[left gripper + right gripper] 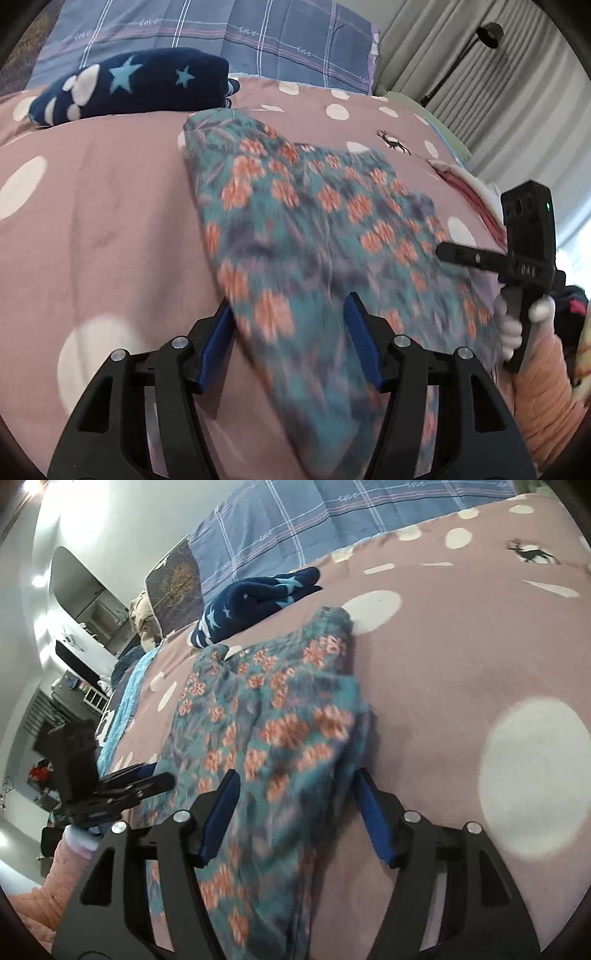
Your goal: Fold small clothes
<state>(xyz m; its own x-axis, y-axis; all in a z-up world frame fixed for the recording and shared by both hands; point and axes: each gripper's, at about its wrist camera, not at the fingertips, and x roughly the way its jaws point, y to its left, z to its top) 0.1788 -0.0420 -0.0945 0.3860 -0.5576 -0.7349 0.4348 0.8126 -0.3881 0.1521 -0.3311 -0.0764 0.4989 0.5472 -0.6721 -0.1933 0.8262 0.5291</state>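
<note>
Cloth: floral garment (314, 229) on the polka-dot bedspread (103, 206) — soft, light, limp.
Hold: pinch its near hem corners.
Tongs: left tongs (290, 325) and right tongs (295, 797) both wide — holding nothing.

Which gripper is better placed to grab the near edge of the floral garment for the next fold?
Probably the right gripper: the floral garment fills its open jaws, while the left gripper straddles only its side edge.

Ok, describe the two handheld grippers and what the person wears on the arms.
Both grippers are black angular frames with silver round bolt heads and flat blue finger pads: left gripper, right gripper. The right one's boxy black body carries a small green light. The person wears white gloves and a quilted peach-pink sleeve.
</note>
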